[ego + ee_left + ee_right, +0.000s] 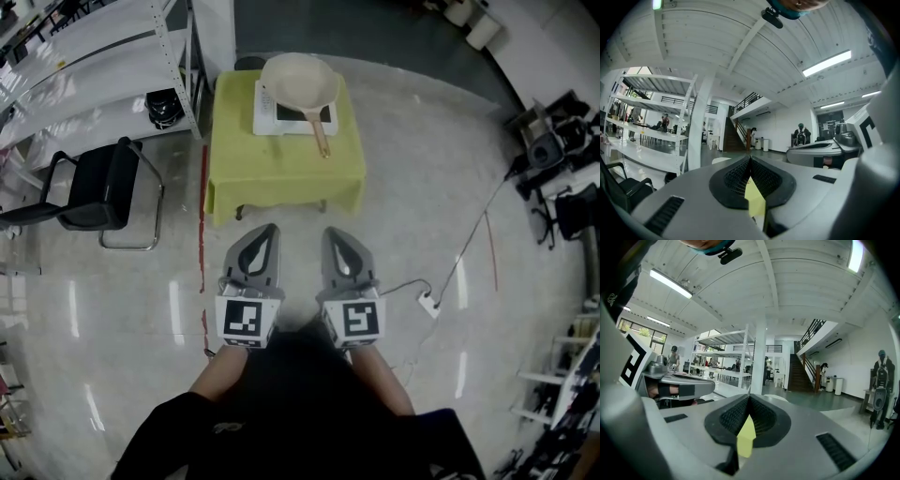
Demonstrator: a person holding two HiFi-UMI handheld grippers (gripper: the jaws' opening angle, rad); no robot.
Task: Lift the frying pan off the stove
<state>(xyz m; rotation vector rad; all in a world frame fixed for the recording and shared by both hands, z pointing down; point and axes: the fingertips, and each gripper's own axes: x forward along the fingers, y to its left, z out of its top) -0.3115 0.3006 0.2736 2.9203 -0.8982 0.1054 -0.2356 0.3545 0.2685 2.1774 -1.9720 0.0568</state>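
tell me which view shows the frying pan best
The head view: the whole frying pan shows from above, sitting on the stove on the green-clothed table, handle toward the near edge. Both gripper views point level, past it; at most a pale sliver shows above their shut jaws.

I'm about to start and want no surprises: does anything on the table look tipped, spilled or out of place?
Nothing stands out. The frying pan sits upright on the stove, its handle pointing toward the person. The table under its green cloth shows no spill.
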